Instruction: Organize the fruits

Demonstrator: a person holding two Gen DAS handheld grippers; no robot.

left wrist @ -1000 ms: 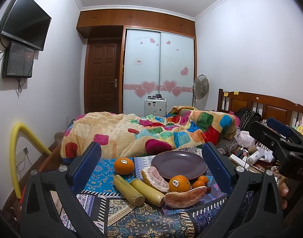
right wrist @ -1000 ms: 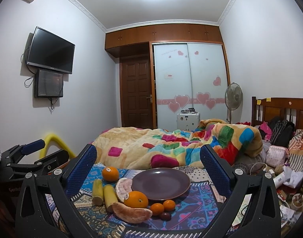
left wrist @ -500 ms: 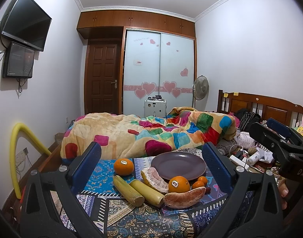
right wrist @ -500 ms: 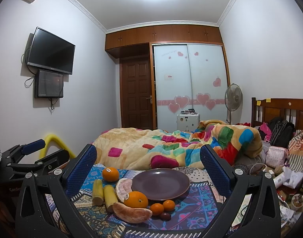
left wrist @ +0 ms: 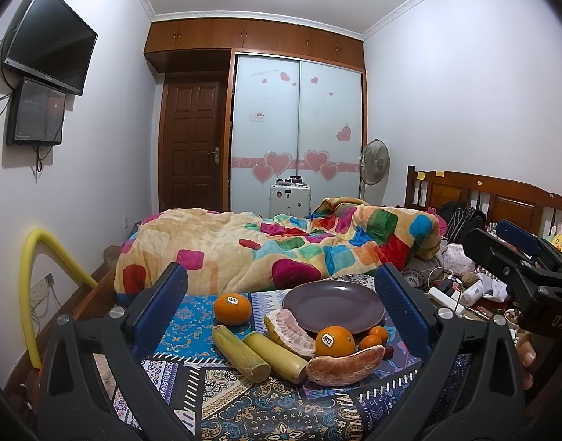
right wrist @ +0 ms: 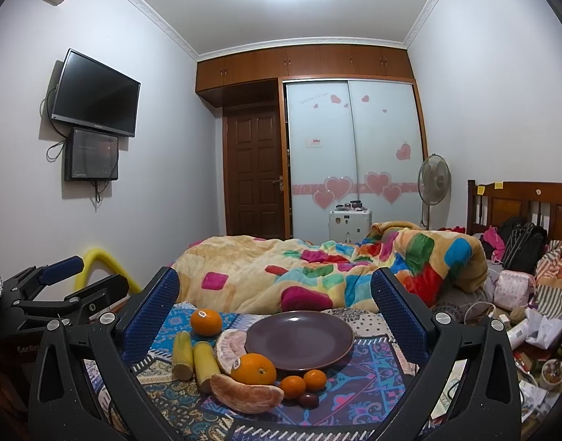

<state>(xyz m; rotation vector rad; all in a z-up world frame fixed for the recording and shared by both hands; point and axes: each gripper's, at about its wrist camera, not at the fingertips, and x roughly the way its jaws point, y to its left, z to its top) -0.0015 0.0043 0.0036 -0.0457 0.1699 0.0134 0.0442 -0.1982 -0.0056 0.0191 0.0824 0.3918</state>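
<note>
An empty purple plate (left wrist: 334, 307) (right wrist: 299, 336) rests on a patterned cloth (left wrist: 244, 397). In front of it lie a stickered orange (left wrist: 334, 341) (right wrist: 254, 368), two small tangerines (right wrist: 303, 383), a dark small fruit (right wrist: 308, 400), two peeled pomelo segments (left wrist: 345, 365) (right wrist: 246, 392) and two sugarcane pieces (left wrist: 257, 354) (right wrist: 193, 358). A second orange (left wrist: 232, 308) (right wrist: 206, 322) sits further left. My left gripper (left wrist: 281, 310) is open, held back from the fruit, and so is my right gripper (right wrist: 273, 316). Neither holds anything.
A bed with a colourful quilt (left wrist: 281, 246) lies behind the cloth. Clutter of bottles, bags and cables (right wrist: 519, 312) fills the right side. A yellow foam tube (left wrist: 42, 275) curves at the left wall. The other gripper (left wrist: 523, 272) shows at right in the left wrist view.
</note>
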